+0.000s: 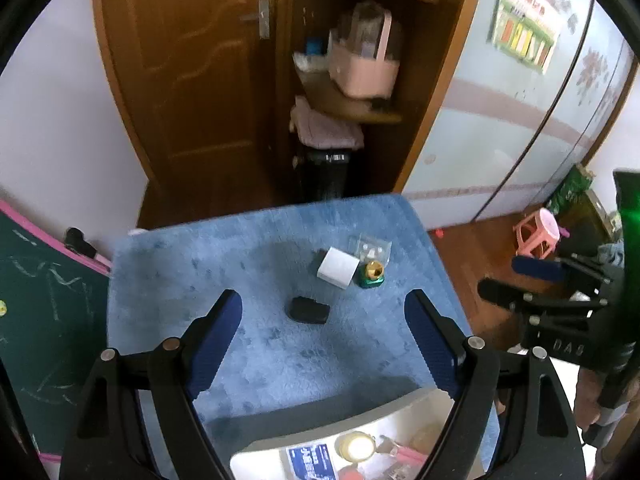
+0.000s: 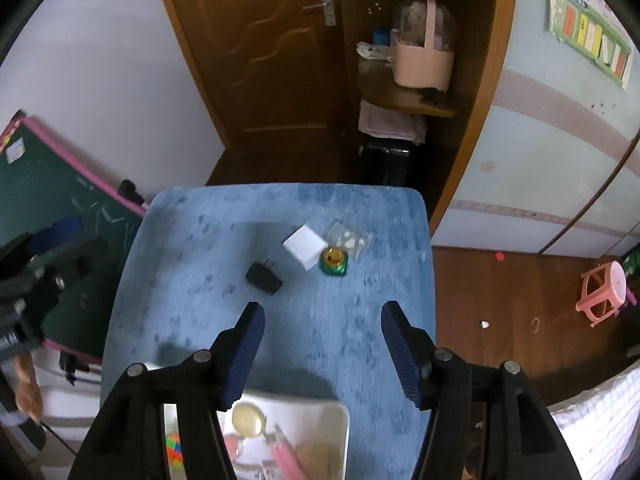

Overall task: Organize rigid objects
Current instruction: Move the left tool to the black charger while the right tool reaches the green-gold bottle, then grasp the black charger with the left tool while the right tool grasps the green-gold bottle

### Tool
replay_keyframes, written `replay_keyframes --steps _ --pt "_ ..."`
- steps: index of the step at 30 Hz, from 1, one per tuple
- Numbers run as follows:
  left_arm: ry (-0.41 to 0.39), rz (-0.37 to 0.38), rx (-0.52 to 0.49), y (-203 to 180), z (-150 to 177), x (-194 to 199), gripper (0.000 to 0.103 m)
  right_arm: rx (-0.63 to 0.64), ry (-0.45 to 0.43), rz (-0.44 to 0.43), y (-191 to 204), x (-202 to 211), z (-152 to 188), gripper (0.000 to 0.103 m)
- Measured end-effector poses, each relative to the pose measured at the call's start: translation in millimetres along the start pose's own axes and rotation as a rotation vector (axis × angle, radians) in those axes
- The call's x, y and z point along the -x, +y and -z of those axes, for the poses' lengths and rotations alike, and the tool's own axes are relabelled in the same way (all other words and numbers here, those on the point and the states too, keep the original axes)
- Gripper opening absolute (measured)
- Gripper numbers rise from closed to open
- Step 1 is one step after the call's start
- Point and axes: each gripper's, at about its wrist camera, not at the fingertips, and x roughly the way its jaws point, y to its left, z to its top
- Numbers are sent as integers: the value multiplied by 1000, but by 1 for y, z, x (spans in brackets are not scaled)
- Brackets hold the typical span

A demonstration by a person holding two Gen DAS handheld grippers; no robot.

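Both claws, left claw (image 1: 323, 312) and right claw (image 2: 322, 322), hang released over the tabletop (image 2: 192, 280), black charger (image 2: 263, 278) mid-tabletop awaiting a grab toward the near-edge bin (image 2: 340, 424).

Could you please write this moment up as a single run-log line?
left gripper: open, empty | right gripper: open, empty | on blue mat: black adapter, white box | tray: partly filled

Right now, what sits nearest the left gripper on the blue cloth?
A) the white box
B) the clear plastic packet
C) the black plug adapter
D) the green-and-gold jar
C: the black plug adapter lies closest ahead of the open left gripper; the white box sits farther back.
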Motion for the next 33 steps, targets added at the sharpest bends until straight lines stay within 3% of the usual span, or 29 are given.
replay_keyframes --steps 7,11,17,29,33 --pt "156 7 6 6 5 -94 86 -90 106 -7 -17 -85 -25 61" --pt "246 -7 8 6 16 -150 86 -141 178 -22 -27 -137 -25 61" --pt "316 -46 -14 8 29 -203 86 -194 275 -43 -40 -205 -16 61" --pt "362 -80 -19 10 42 -240 86 -215 326 -57 -40 -261 -10 61" --pt "371 -95 -2 16 44 -247 86 -207 331 -61 -36 -271 -12 55"
